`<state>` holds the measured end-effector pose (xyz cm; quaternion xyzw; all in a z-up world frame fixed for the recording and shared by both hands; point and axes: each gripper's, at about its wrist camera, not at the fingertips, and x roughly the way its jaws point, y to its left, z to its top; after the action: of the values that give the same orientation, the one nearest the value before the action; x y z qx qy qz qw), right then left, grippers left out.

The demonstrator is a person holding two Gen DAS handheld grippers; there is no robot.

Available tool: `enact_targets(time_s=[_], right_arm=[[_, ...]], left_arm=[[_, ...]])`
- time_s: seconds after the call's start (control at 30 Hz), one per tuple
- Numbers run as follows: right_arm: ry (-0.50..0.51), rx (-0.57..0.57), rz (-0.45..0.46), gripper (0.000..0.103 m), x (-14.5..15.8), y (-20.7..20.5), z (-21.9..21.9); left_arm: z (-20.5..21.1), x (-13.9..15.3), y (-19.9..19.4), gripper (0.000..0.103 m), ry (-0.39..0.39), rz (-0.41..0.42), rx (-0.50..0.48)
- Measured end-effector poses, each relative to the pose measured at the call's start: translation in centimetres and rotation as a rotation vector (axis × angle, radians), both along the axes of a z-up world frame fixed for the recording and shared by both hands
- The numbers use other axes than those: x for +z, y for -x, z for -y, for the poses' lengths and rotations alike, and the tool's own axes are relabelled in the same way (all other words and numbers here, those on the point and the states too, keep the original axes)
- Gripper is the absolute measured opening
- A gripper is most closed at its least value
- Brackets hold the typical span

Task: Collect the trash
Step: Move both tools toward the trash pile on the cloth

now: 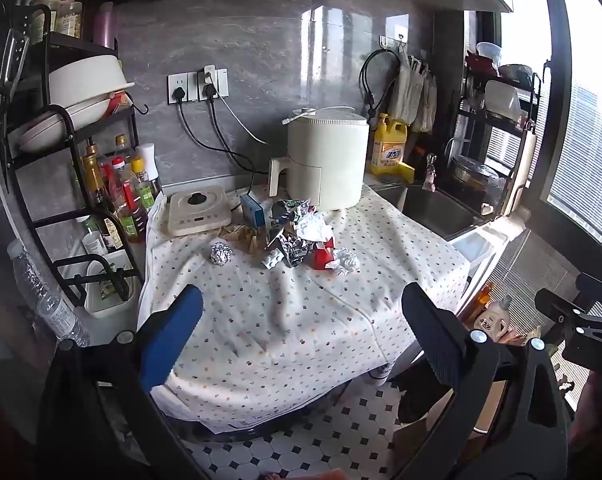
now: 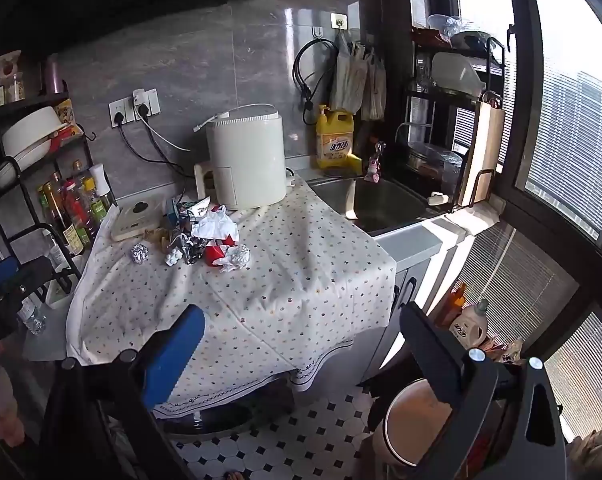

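A pile of trash (image 1: pixel 301 236) lies on the dotted tablecloth (image 1: pixel 285 320) in front of a white air fryer (image 1: pixel 327 162): crumpled white paper (image 1: pixel 345 262), a red carton (image 1: pixel 323 256), a foil ball (image 1: pixel 221 254), shiny wrappers and brown paper. The same pile (image 2: pixel 205 240) and foil ball (image 2: pixel 139 254) show in the right wrist view. My left gripper (image 1: pixel 301 316) is open and empty, well short of the pile. My right gripper (image 2: pixel 301 336) is open and empty over the cloth's front right corner. A round bin (image 2: pixel 413 420) stands on the floor under its right finger.
An induction plate (image 1: pixel 197 210) sits left of the pile. A rack with sauce bottles (image 1: pixel 121 196) stands at the left, a water bottle (image 1: pixel 49 300) beside it. A sink (image 2: pixel 381 204), yellow detergent jug (image 2: pixel 335 140) and dish rack (image 2: pixel 453 120) are on the right. The floor is tiled (image 2: pixel 301 440).
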<state>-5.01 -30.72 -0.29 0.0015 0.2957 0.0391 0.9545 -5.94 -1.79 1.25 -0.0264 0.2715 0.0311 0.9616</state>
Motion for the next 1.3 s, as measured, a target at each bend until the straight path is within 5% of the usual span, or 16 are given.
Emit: enact_targets(time_s=[1.3], right_arm=[[-0.003,-0.007,0.004,0.096,-0.3,1.6,1.6]], left_arm=[[0.8,0.3,1.5,0.099,-0.012,0.016,0.009]])
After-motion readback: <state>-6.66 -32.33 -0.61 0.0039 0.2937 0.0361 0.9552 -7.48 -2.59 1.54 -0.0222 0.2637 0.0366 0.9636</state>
